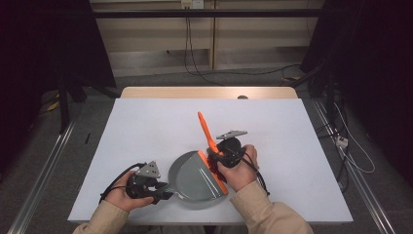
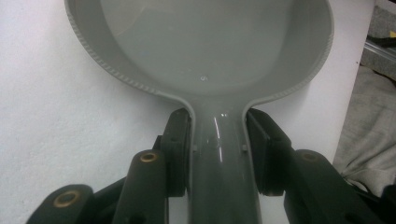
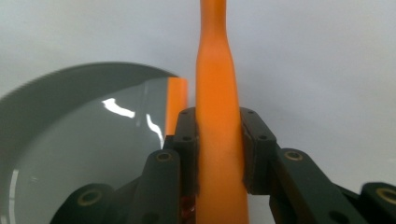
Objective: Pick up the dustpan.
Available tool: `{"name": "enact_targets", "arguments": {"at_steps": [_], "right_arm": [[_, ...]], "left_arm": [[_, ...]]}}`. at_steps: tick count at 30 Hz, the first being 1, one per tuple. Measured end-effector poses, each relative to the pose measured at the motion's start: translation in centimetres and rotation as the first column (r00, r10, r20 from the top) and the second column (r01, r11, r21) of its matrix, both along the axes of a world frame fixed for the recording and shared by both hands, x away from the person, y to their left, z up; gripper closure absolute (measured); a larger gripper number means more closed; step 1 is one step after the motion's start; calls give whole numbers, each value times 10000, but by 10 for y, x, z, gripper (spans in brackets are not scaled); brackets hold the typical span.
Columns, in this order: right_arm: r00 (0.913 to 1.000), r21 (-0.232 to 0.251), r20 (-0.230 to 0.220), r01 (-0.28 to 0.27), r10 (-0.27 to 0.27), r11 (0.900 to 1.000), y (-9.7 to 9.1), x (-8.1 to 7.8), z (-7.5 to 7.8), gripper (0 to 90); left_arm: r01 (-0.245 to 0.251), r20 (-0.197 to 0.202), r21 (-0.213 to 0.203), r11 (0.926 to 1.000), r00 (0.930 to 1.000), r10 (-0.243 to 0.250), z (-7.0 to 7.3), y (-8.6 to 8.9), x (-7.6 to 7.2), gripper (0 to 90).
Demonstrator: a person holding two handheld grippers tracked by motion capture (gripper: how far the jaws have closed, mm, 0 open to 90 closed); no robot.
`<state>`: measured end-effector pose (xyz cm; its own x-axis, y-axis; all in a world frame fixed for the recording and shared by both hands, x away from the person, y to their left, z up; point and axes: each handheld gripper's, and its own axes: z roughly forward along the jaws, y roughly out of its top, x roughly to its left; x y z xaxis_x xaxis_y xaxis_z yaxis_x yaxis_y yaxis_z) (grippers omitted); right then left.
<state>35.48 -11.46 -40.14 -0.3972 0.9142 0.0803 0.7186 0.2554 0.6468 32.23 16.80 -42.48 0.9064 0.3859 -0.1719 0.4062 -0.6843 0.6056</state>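
White table (image 1: 146,126) on grey floor, cables trailing behind. Your left gripper (image 2: 218,140) clamps the dustpan (image 1: 197,181) handle near the front edge; your right gripper (image 3: 218,135) clamps the orange brush (image 1: 206,131), its bristles hidden behind your hand.

White table top (image 1: 146,126), wooden edge (image 1: 204,92), cables (image 1: 195,58), wall socket (image 1: 192,4)

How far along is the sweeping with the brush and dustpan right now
Done: both tools are picked up. The left gripper clamps the grey dustpan by its handle, and the right gripper clamps the orange brush. In hand: the brush sits at the pan's orange lip. Left: no debris is visible on the table or in the pan, so remaining sweeping is unclear.
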Motion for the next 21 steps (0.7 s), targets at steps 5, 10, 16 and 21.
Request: {"name": "enact_targets", "arguments": {"at_steps": [5,10,16,21], "right_arm": [[9999,-9,9,-129,129,9999,9,-1,0,718],[9997,-162,98,-210,212,9996,17,-4,1,718],[9987,111,223,-457,454,9989,24,-8,5,718],[9961,323,259,-857,849,9958,38,-12,8,718]], "left_arm": [[-35,-6,-11,10000,10000,35,0,0,0,627],[-100,-5,-69,9999,9999,100,0,0,0,627],[-164,-44,-98,9998,9999,163,0,0,0,627],[-195,-82,-125,9997,9998,194,0,1,0,628]]}}
